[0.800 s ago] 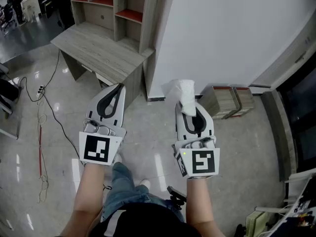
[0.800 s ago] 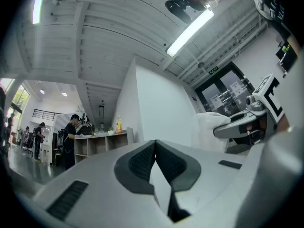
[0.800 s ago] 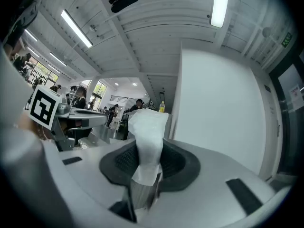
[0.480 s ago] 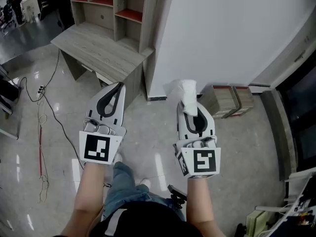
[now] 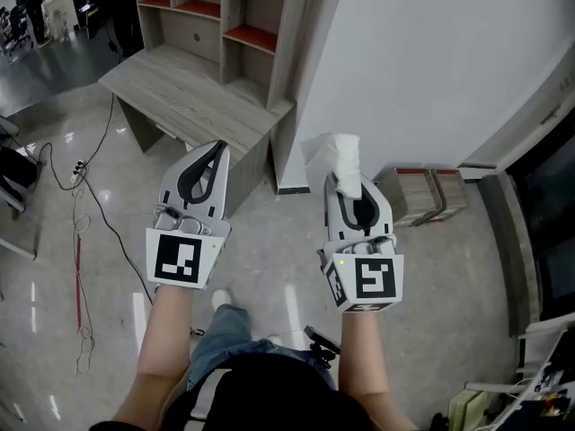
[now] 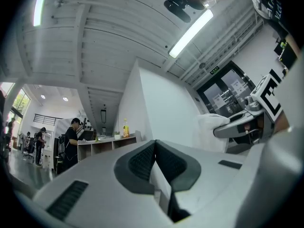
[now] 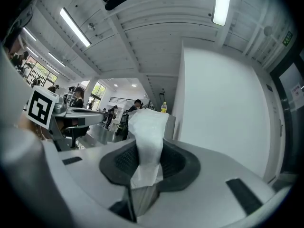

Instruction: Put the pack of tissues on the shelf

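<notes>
From the head view, the shelf (image 5: pixel 244 12) stands at the top left on the back of a wooden bench (image 5: pixel 184 88), hard against the corner of a white wall (image 5: pixel 431 61). The right gripper (image 5: pixel 349 185) is below and to the right of the shelf, well apart from it and facing the wall, with the pack of tissues (image 5: pixel 342 155) sticking out past its tips; the pack's long axis runs on along the gripper, away from the person. The left gripper (image 5: pixel 216 147) is the nearer of the 2 to the shelf, its tip just over the front corner of the bench, but it carries nothing, so I judge that the coming move is a carry up and to the left by the right hand, across the gap to the shelf's open compartments. In the left gripper view, the left gripper (image 6: pixel 154 148) has its 2 jaws pressed together with nothing between them, and off to its right the white pack (image 6: pixel 209 132) shows in the other gripper's hold. In the right gripper view, the right gripper (image 7: pixel 145 163) is closed on the pack of tissues (image 7: pixel 148 127), the 2 pads pinching its lower end so that the soft wrapper creases there, while the rest rises free ahead of the jaws. The shelf's compartments cannot be made out in this view, which fits the shelf lying off to the left of where this gripper points.
</notes>
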`<state>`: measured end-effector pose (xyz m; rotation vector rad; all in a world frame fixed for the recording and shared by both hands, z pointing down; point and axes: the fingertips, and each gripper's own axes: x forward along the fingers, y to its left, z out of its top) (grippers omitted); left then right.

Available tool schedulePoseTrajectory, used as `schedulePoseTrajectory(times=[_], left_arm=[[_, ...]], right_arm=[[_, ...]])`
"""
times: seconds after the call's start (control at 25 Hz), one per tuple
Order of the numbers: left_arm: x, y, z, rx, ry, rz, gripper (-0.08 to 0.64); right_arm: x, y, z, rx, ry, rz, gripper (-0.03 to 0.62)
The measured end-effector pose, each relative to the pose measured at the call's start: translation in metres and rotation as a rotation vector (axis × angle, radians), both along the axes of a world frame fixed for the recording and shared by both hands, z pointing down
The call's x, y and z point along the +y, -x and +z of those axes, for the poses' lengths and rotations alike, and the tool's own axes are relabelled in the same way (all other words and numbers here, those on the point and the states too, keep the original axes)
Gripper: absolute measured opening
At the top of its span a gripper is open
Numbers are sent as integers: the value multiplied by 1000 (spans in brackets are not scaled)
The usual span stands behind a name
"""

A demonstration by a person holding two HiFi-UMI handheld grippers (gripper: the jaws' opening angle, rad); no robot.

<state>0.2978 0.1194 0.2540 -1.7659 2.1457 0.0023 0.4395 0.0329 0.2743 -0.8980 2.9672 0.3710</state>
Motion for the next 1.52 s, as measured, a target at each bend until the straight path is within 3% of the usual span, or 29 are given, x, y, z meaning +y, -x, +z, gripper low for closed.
schedulePoseTrajectory(times=[0.44,0.8,1.52], left_arm=[[-30,114,-7,16,-5,-1,12],[-41,183,-4,12,-5,6,12],[-72,258,-1,24,-22,-32,12]], right_arm=[[-34,111,-3,2,20,11,112],[-50,178,-1,-3,15,39,112],[-88,268,8,20,21,-19,112]])
